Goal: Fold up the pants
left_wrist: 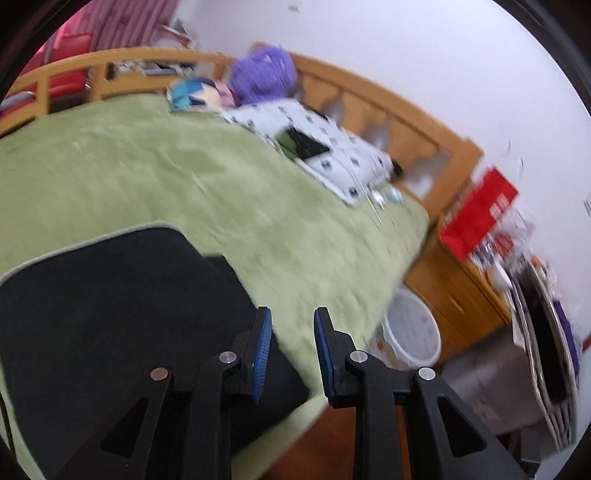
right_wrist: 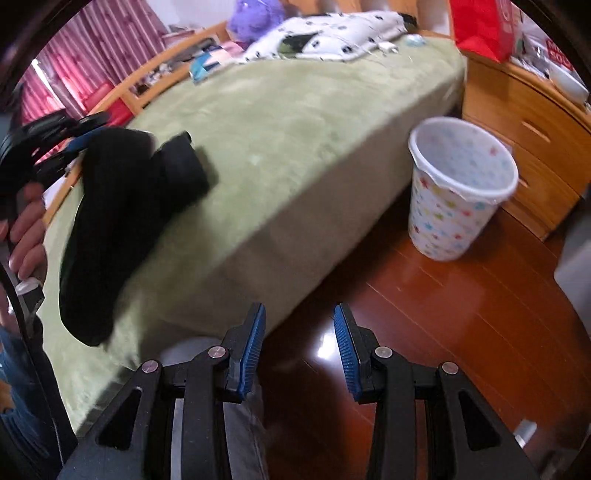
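Black pants (left_wrist: 122,317) lie folded on the green bed cover (left_wrist: 147,177), near its front edge. My left gripper (left_wrist: 291,325) is open and empty, just above the pants' right edge. In the right wrist view the pants (right_wrist: 125,229) lie as a dark bundle at the left, and the left gripper (right_wrist: 70,136) shows beside their far end, held by a hand (right_wrist: 29,236). My right gripper (right_wrist: 299,321) is open and empty, over the bed's corner and the wooden floor (right_wrist: 424,332), apart from the pants.
A white spotted bin (right_wrist: 458,188) stands on the floor beside the bed. A wooden drawer unit (right_wrist: 528,122) with a red bag (right_wrist: 480,26) stands behind it. A patterned pillow (left_wrist: 325,147), a purple plush (left_wrist: 264,72) and small items lie at the bed's head.
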